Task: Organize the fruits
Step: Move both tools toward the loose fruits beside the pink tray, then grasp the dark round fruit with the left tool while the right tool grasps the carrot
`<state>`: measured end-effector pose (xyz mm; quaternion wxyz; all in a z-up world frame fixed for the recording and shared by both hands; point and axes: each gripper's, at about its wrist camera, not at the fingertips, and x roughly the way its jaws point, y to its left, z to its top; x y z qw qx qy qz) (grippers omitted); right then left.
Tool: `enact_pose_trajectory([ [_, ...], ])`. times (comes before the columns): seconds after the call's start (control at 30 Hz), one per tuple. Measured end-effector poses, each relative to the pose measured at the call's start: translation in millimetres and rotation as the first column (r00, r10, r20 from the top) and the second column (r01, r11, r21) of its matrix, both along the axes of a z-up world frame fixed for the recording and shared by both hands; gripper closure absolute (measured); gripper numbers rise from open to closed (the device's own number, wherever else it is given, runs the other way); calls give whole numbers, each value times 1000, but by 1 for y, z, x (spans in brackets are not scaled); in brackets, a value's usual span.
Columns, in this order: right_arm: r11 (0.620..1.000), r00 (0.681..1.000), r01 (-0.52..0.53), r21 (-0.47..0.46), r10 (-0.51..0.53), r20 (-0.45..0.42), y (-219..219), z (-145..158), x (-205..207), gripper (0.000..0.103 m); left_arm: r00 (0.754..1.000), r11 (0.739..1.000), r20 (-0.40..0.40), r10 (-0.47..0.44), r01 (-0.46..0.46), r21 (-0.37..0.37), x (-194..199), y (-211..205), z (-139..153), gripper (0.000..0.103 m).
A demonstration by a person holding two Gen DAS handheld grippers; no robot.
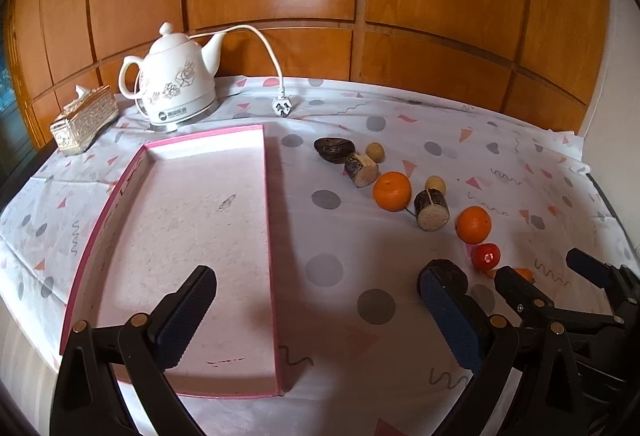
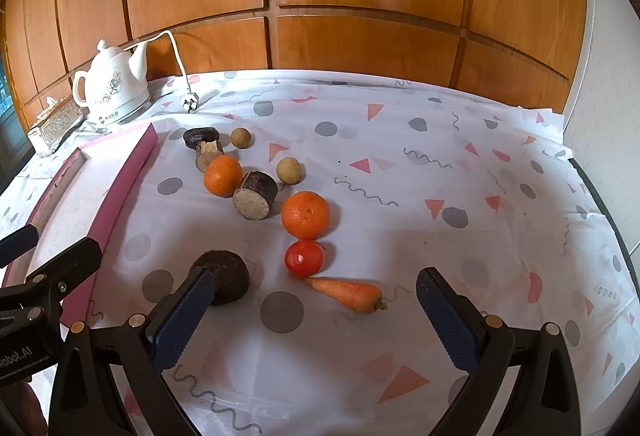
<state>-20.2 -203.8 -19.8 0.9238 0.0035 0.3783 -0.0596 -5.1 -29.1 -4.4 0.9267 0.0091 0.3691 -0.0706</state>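
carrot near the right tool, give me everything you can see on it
The carrot is small, orange and tapered, with smooth skin and a short greenish stem stub at its thick end. It lies flat on the patterned tablecloth, pointed tip toward the red tomato, which it nearly meets; contact cannot be told. The thick end points right. It sits between the open fingers of the right tool, untouched by them. In the left wrist view only a sliver shows behind a finger.

In the left wrist view the carrot (image 1: 525, 273) shows only as an orange sliver behind the right gripper's fingers (image 1: 520, 290), and the dark round piece (image 1: 450, 270) is half covered by the left gripper's own finger. In the right wrist view the pink tray (image 2: 124, 179) runs behind the left gripper (image 2: 48, 260). The kettle's label (image 1: 173, 114) is too small to read.
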Motion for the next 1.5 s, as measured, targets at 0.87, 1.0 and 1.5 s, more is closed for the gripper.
enact_pose_trajectory([
  [0.87, 991, 997, 13, 129, -2, -82, -60, -27, -7, 61, 965, 969, -132, -229, 213, -124, 19, -44, -23, 0],
  [1.0, 988, 995, -27, 151, 41, -87, -57, -31, -5, 62, 959, 968, -153, -238, 221, -120, 21, -48, -28, 0],
  [1.5, 969, 962, -240, 62, 246, -116, -48, -42, 18, 67, 946, 962, -179, -272, 259, -90, 36, -65, -40, 14],
])
